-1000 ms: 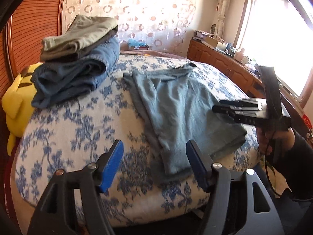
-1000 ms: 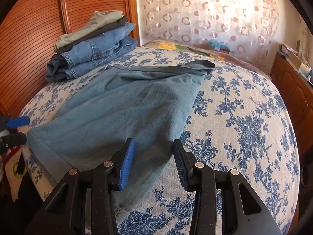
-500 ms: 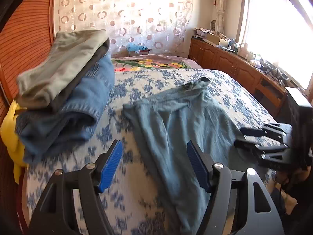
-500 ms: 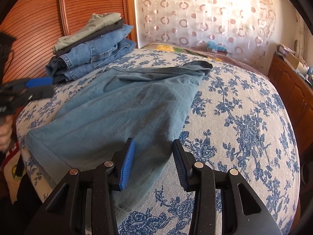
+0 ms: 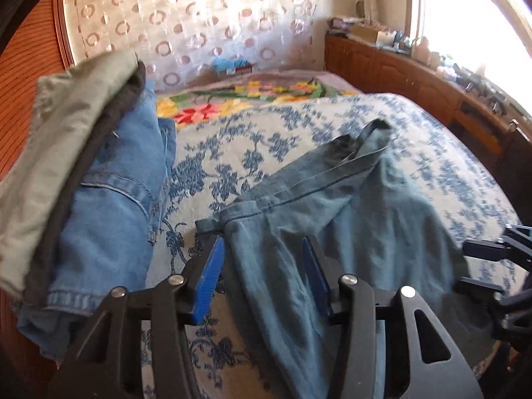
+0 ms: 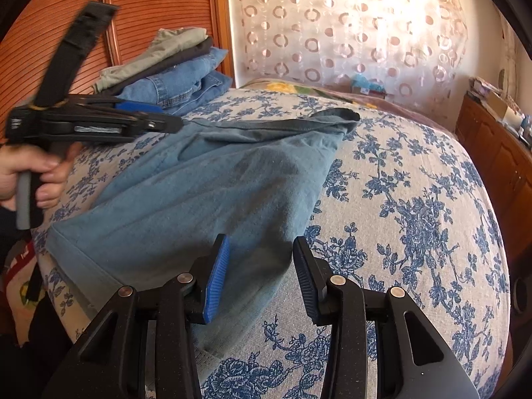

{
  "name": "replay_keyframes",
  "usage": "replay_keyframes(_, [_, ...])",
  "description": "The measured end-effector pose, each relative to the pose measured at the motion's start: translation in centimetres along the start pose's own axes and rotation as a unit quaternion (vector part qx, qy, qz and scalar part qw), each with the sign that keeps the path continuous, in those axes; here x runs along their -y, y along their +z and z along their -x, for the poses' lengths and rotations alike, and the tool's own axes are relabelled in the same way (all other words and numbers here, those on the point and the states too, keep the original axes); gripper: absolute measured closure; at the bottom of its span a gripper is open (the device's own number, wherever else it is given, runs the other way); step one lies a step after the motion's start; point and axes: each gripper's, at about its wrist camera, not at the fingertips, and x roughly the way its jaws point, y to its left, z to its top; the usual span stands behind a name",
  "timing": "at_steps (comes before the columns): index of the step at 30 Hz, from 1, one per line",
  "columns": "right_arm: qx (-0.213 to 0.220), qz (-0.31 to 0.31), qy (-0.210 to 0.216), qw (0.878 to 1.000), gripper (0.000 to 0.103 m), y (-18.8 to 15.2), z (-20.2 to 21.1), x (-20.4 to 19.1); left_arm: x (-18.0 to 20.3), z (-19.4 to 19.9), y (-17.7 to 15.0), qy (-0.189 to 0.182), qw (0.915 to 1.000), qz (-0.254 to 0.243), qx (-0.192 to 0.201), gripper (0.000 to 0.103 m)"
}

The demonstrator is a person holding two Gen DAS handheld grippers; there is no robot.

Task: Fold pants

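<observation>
Blue-grey pants (image 5: 349, 226) lie flat along the floral bed, waistband at the far end, legs toward the near edge (image 6: 216, 183). My left gripper (image 5: 262, 272) hovers over the waistband's left corner. Its jaws are closing, with the fabric lying beneath and between the blue pads (image 5: 209, 272), which do not press on it. In the right wrist view the left gripper (image 6: 159, 114) shows from the side, held by a hand (image 6: 33, 173). My right gripper (image 6: 261, 272) stands open over the leg's right edge near the hem, and its fingers also appear at the edge of the left wrist view (image 5: 472, 267).
A stack of folded clothes (image 5: 99, 183), jeans under dark and olive pieces, sits at the bed's left by the wooden headboard (image 6: 173, 69). The blue floral cover (image 6: 415, 199) spreads to the right. A wooden cabinet (image 5: 399, 73) with clutter runs under the window.
My left gripper has travelled up the bed from the leg end to the waistband corner, and its jaws have narrowed. The right gripper and the pants have stayed put.
</observation>
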Motion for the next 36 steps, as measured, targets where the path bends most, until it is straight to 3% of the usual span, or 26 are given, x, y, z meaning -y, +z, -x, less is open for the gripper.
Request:
replay_keyframes(16, [0.005, 0.003, 0.005, 1.000, 0.063, -0.1, 0.1, -0.2, -1.2, -3.6, 0.7, -0.004, 0.9989, 0.032, -0.034, 0.065])
replay_keyframes(18, [0.005, 0.005, 0.005, 1.000, 0.063, -0.1, 0.1, -0.3, -1.3, -3.5, 0.7, -0.006, 0.9989, 0.035, -0.032, 0.072])
replay_keyframes(20, [0.004, 0.005, 0.005, 1.000, 0.063, -0.1, 0.1, -0.3, -1.4, -3.4, 0.6, -0.013, 0.9988, 0.038, -0.028, 0.092])
replay_keyframes(22, [0.004, 0.006, 0.006, 1.000, 0.063, -0.1, 0.2, -0.4, -1.4, -2.9, 0.6, -0.012, 0.9990, 0.038, -0.021, 0.099])
replay_keyframes(27, [0.004, 0.006, 0.006, 1.000, 0.063, -0.1, 0.2, -0.4, -2.8, 0.0, 0.6, 0.005, 0.9975, 0.064, 0.030, 0.100])
replay_keyframes(31, [0.004, 0.008, 0.006, 1.000, 0.063, -0.1, 0.2, -0.4, -3.8, 0.6, 0.8, 0.011, 0.9971, 0.069, 0.031, 0.099])
replay_keyframes(36, [0.004, 0.008, 0.006, 1.000, 0.063, -0.1, 0.2, -0.5, -3.6, 0.5, 0.8, 0.022, 0.9978, 0.059, 0.020, 0.089])
